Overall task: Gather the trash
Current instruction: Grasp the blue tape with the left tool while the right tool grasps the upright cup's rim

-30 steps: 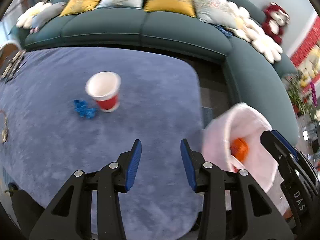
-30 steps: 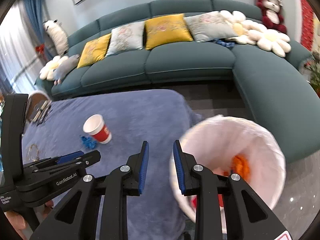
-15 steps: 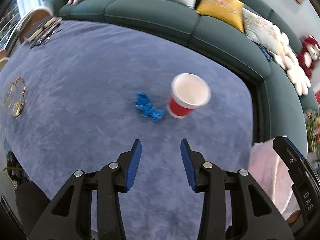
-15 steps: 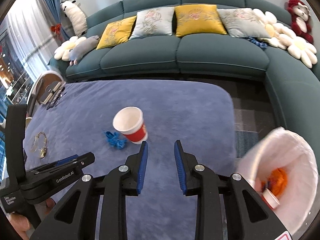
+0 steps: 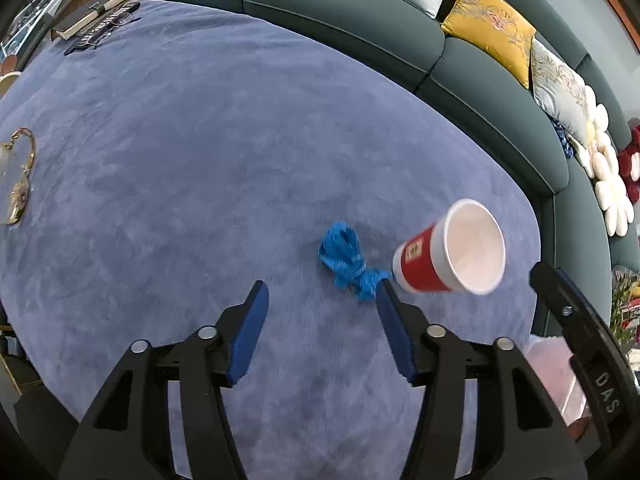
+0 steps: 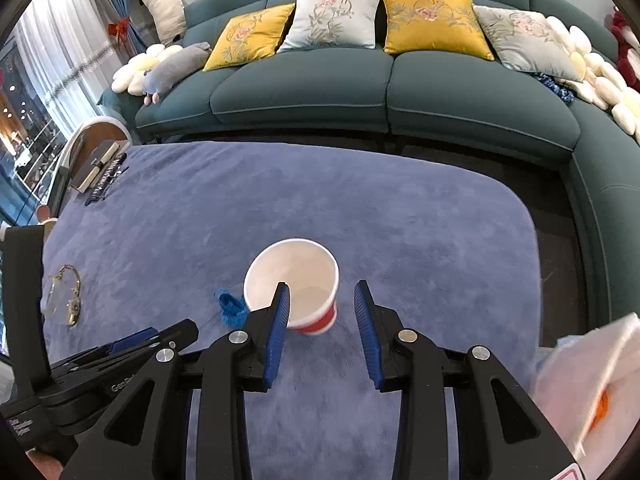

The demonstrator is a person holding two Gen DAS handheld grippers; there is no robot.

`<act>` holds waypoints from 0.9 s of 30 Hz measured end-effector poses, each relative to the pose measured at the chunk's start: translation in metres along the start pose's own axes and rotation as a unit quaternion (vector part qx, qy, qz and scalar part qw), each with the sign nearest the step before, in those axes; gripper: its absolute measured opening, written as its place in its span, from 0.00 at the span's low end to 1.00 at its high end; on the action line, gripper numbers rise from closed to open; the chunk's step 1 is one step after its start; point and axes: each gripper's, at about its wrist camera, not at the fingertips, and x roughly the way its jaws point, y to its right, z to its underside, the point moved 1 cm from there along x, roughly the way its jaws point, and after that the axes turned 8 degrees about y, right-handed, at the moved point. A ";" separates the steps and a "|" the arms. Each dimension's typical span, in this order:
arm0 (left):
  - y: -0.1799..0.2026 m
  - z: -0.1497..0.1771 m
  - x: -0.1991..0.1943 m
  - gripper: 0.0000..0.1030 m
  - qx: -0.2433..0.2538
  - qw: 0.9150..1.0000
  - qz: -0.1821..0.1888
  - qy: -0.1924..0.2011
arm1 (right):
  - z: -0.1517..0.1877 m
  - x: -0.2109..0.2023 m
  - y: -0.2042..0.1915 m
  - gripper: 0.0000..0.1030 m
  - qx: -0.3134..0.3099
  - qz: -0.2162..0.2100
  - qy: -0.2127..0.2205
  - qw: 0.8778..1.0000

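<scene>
Standing upright, red paper cup [image 6: 298, 288], white inside

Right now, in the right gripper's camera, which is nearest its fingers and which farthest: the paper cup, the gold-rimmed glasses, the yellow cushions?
1. Paper cup: just beyond the right gripper, whose jaws are opening, empty.
2. Gold-rimmed glasses: far left on the blue cloth.
3. Yellow cushions: on the sofa behind.

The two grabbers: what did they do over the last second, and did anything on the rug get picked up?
Both swung away from the white bag toward the rubbish. The left gripper now nears the blue scrap and the right gripper nears the red cup. Both sets of jaws are opening, holding nothing. Cup and scrap lie where they were on the rug.
</scene>
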 end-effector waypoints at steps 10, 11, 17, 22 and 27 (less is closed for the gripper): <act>0.008 -0.009 0.042 0.52 -0.004 1.000 0.007 -0.027 | 0.005 0.045 0.002 0.32 -0.001 0.005 -0.028 1.000; 0.009 -0.008 0.047 0.52 -0.003 0.999 0.008 -0.032 | 0.007 0.048 0.003 0.32 -0.001 0.008 -0.031 0.999; 0.014 -0.002 0.065 0.50 -0.004 0.999 0.008 -0.047 | 0.017 0.055 0.009 0.27 -0.001 0.008 -0.046 0.999; 0.013 0.003 0.074 0.36 0.001 0.998 0.012 -0.056 | 0.025 0.054 0.015 0.15 0.005 0.008 -0.055 0.998; 0.021 0.006 0.067 0.23 0.018 0.999 0.016 -0.047 | 0.031 0.045 0.021 0.04 0.007 0.008 -0.056 0.998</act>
